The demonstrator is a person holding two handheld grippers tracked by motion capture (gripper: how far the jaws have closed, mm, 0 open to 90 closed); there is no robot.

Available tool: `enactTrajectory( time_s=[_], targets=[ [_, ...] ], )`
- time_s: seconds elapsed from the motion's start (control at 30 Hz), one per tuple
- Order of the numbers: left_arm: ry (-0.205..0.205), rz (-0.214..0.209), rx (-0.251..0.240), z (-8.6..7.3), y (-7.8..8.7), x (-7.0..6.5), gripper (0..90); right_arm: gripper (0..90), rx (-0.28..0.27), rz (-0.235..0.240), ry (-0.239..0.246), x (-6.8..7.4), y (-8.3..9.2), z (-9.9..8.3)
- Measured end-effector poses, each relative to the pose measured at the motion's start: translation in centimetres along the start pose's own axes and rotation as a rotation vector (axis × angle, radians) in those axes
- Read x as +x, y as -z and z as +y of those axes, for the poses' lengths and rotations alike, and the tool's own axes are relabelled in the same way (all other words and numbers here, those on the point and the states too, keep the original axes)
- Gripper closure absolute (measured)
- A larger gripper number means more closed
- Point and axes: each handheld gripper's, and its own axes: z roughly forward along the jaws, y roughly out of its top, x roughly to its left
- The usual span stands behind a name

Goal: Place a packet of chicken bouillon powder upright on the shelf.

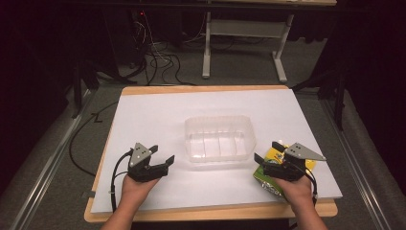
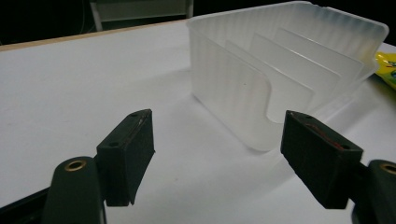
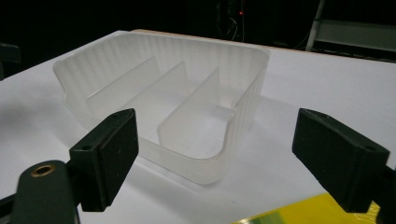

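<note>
Translucent ribbed plastic forms the divided tray [image 1: 219,139] ahead of both claws, between them. The left gripper [image 1: 162,155] gapes, bare white tabletop [image 1: 158,115] before it. The right gripper [image 1: 268,153] gapes above a glossy yellow packet [image 1: 269,184].

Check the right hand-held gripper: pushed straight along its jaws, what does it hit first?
Probably the clear plastic divided tray. The right hand-held gripper has open jaws framing the tray's near rounded corner, with bare white table between. The yellow packet lies beneath it; depth is uncertain.

Translucent ribbed plastic tray [image 1: 219,139], glossy yellow packet [image 1: 273,178], matt white table sheet [image 1: 158,115], matt black tongs [image 2: 224,163]
</note>
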Motion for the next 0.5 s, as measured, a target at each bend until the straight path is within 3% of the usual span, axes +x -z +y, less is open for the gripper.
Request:
enactTrajectory(
  time_s=[0.07,0.23,0.47,0.5],
  targets=[
    [0.005,0.012,0.000,0.0,-0.1,0.1,26.4,15.1,0.002,0.008,-0.005,-0.3,0.1,-0.2],
    [-0.002,0.009,-0.005,0.1,0.0,-0.2,26.7,19.8,0.012,-0.023,0.005,-0.9,1.1,-0.4],
    [-0.011,0.003,-0.009,0.3,-0.4,-0.5,28.3,26.8,0.020,-0.056,-0.035,-2.3,2.5,-0.9],
    [-0.012,0.000,-0.012,0.5,-0.6,-0.6,28.5,31.8,0.034,-0.083,-0.032,-2.5,3.0,-1.1]
  ],
)
